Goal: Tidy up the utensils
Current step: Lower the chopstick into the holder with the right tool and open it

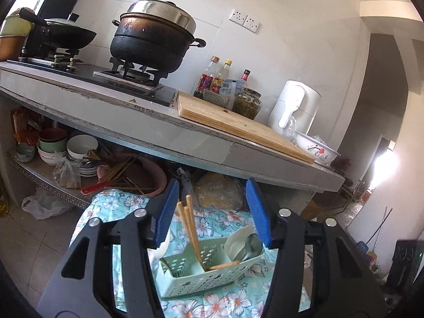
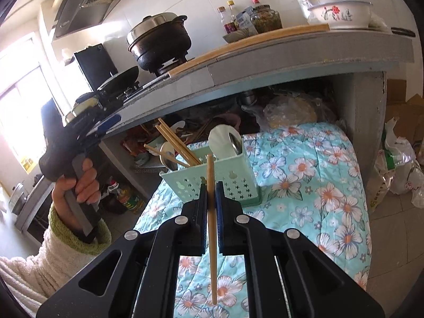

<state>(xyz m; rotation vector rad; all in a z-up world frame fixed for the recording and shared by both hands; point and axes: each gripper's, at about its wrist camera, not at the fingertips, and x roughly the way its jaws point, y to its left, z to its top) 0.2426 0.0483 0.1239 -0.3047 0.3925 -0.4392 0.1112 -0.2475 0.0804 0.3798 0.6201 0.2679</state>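
Kitchen w/ floral quilt (image 2: 304,175) below counter (image 2: 291,50), holding caddy (image 2: 233,180).

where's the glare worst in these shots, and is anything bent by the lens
Right wrist view: the window at left is blown out white. Left wrist view: a bright doorway flares at right, and the counter edge bows into a curve; dark fisheye corners in both.

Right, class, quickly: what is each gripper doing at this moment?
Left gripper: fingers open, holding nothing, above the green caddy.
Right gripper: fingers shut on a single chopstick.
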